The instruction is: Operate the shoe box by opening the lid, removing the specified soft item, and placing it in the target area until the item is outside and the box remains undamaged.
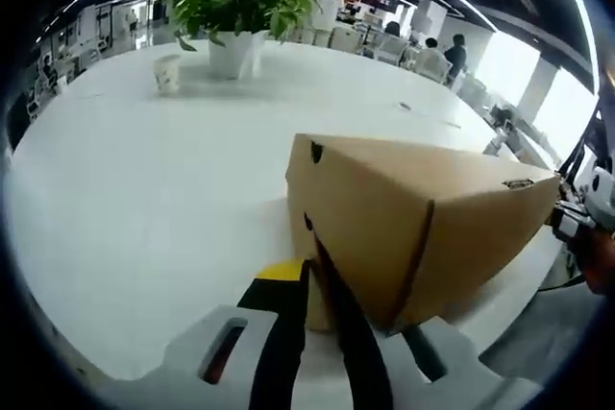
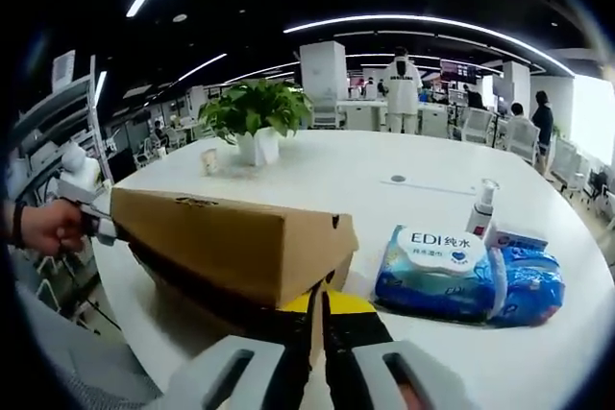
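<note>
1. Lid-opening step, I'd say: the box sits on the near edge of the white table, lid raised a crack
2. Left gripper is pinched on the lid edge at one end, right gripper pinched on the other
3. Next: lift both ends evenly, gently, or the cardboard tears
4. Wipes pack lies just right of the box

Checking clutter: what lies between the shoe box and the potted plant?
Bare white table in the left gripper view between shoe box and potted plant.
</note>
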The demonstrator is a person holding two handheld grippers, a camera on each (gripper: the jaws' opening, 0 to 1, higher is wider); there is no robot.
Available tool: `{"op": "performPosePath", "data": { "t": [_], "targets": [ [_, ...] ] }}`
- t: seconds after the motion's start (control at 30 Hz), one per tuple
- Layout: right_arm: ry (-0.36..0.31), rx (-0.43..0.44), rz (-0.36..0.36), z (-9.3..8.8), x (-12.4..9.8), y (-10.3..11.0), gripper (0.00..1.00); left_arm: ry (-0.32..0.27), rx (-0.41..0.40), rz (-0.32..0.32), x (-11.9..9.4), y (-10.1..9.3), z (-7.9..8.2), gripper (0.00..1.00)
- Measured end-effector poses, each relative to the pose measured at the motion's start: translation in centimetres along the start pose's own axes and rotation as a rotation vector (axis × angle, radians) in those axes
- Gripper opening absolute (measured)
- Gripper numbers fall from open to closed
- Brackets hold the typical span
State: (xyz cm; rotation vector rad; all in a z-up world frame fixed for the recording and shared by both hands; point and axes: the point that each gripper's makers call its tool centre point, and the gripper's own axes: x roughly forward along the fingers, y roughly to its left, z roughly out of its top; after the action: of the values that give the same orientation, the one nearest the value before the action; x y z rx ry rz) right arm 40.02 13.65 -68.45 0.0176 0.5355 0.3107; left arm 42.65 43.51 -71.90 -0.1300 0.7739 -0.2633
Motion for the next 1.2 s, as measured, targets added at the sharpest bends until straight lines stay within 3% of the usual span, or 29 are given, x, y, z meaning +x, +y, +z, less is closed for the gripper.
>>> {"op": "performPosePath", "data": {
  "t": [0.63, 1.2],
  "targets": [
    [0.004, 0.003, 0.005, -0.3, -0.4, -0.2, 0.0, -0.036, 0.123, 0.023, -2.4, 0.5, 0.3, 0.11],
    [0.037, 0.0, 0.007, -1.8, -0.5, -0.2, 0.0, -0.043, 0.132, 0.027, -3.8, 1.1, -0.8, 0.1]
  ]
}}
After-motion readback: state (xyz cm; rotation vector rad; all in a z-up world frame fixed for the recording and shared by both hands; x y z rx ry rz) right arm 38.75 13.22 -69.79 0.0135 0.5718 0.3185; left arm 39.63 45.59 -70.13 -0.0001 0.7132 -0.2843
